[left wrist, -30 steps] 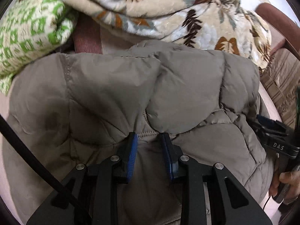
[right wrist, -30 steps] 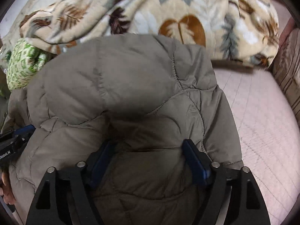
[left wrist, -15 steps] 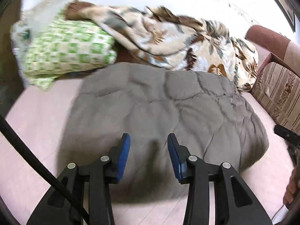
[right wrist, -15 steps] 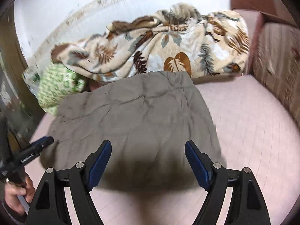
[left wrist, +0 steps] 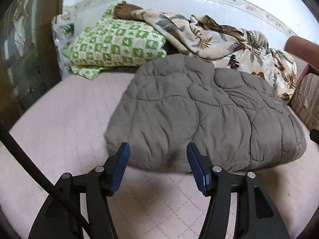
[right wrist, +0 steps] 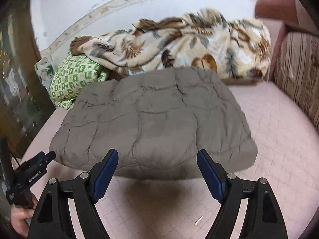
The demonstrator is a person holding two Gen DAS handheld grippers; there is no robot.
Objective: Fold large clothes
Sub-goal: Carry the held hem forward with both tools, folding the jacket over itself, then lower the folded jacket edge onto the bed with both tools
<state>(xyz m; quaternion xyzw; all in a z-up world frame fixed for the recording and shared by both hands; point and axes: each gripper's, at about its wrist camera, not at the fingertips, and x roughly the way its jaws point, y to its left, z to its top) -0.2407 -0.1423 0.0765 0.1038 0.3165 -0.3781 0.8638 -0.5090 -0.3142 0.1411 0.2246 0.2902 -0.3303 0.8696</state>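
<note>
A grey-brown quilted puffer jacket [left wrist: 199, 115] [right wrist: 155, 119] lies folded into a thick rectangle on the pink quilted bed [left wrist: 59, 123]. My left gripper [left wrist: 157, 149] hangs just short of the jacket's near edge, its jaws opening, with nothing between the blue pads. My right gripper [right wrist: 157, 155] stands wide open before the same near edge and holds nothing. The left gripper's tip [right wrist: 42, 158] and the hand holding it show at the lower left of the right wrist view.
A leaf-patterned blanket [left wrist: 229, 41] [right wrist: 189, 43] is heaped behind the jacket. A green checked pillow [left wrist: 117, 45] [right wrist: 73, 79] lies at the back left. A striped sofa arm [right wrist: 295, 79] borders the right, a dark wooden cabinet [left wrist: 30, 49] the left.
Both grippers have pulled back from the jacket, which now lies free on the bed. The left jaws have widened and let go of the fabric; the right stayed wide.
</note>
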